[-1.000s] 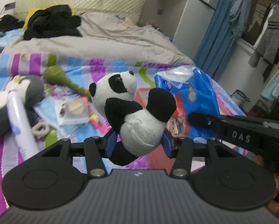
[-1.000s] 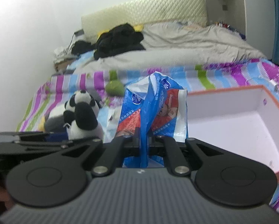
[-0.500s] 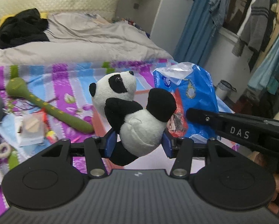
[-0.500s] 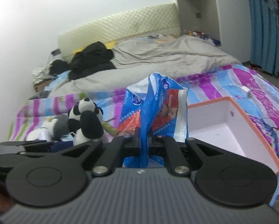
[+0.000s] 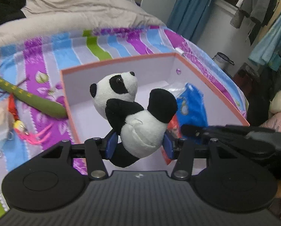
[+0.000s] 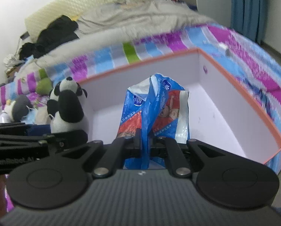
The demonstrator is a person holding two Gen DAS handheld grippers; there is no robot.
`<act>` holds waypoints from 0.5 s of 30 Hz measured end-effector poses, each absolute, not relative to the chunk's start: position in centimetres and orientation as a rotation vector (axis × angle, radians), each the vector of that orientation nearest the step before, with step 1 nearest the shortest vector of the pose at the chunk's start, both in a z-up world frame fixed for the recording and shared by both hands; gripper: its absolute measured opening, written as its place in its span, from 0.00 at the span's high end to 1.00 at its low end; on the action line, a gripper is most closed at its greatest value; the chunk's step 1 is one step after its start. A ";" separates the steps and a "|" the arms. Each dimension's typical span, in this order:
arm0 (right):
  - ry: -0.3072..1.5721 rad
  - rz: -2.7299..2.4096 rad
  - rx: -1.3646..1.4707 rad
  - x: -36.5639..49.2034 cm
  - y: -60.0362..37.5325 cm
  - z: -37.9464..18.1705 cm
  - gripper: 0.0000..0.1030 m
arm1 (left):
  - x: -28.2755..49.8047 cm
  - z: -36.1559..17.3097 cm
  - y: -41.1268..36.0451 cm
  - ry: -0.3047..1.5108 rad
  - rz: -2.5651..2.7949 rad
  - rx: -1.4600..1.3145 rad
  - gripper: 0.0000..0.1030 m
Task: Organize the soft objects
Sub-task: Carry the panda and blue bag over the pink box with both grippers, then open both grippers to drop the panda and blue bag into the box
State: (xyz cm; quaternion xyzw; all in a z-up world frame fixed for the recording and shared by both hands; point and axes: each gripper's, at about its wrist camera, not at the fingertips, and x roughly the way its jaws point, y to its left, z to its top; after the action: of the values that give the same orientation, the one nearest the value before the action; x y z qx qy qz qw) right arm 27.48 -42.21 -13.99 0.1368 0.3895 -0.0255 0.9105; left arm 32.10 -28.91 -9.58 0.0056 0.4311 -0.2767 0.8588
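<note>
My left gripper (image 5: pixel 139 144) is shut on a black-and-white panda plush (image 5: pixel 132 113), its blue pads pressed into the belly, above the near left part of an orange-rimmed white box (image 5: pixel 117 60). My right gripper (image 6: pixel 146 143) is shut on the thin plastic of a blue and red tissue pack (image 6: pixel 155 109), which hangs over the middle of the same box (image 6: pixel 240 92). In the right wrist view the panda (image 6: pixel 67 105) hangs at the left, over the box's left wall. In the left wrist view the tissue pack (image 5: pixel 192 105) shows behind the panda.
The box lies on a striped purple, blue and green bedspread (image 5: pixel 46 56). Left of it are a green long-handled plush (image 5: pixel 27 98), a pink toy (image 5: pixel 33 135) and a grey plush (image 6: pixel 20 106). A grey quilt (image 5: pixel 74 13) and black clothes (image 6: pixel 55 32) lie farther back.
Both grippers moved right and down, from over the cluttered bedspread to above the open box. Each kept its hold: panda in the left, tissue pack in the right.
</note>
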 end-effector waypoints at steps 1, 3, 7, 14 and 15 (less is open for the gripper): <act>0.820 -0.059 0.290 27.6 -42.4 -14.6 0.92 | 32.5 -10.0 -29.3 0.919 -0.585 0.005 0.45; 0.852 -0.076 0.298 27.9 -42.8 -15.6 0.92 | 32.9 -10.6 -30.1 0.933 -0.593 0.015 0.45; 0.898 -0.093 0.287 28.3 -43.0 -17.1 0.91 | 33.3 -11.6 -31.1 0.962 -0.607 0.033 0.45; 0.914 -0.106 0.306 28.0 -43.4 -17.6 0.88 | 33.2 -12.0 -30.7 0.978 -0.600 0.023 0.29; 0.916 -0.105 0.315 27.9 -43.4 -17.5 0.83 | 33.1 -11.8 -30.6 0.975 -0.596 0.023 0.25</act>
State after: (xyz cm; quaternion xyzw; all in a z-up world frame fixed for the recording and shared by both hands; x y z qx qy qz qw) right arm 27.90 -43.44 -17.52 0.1515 0.4402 -0.0506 0.8836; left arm 33.09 -30.58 -11.77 0.0110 0.4613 -0.2820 0.8411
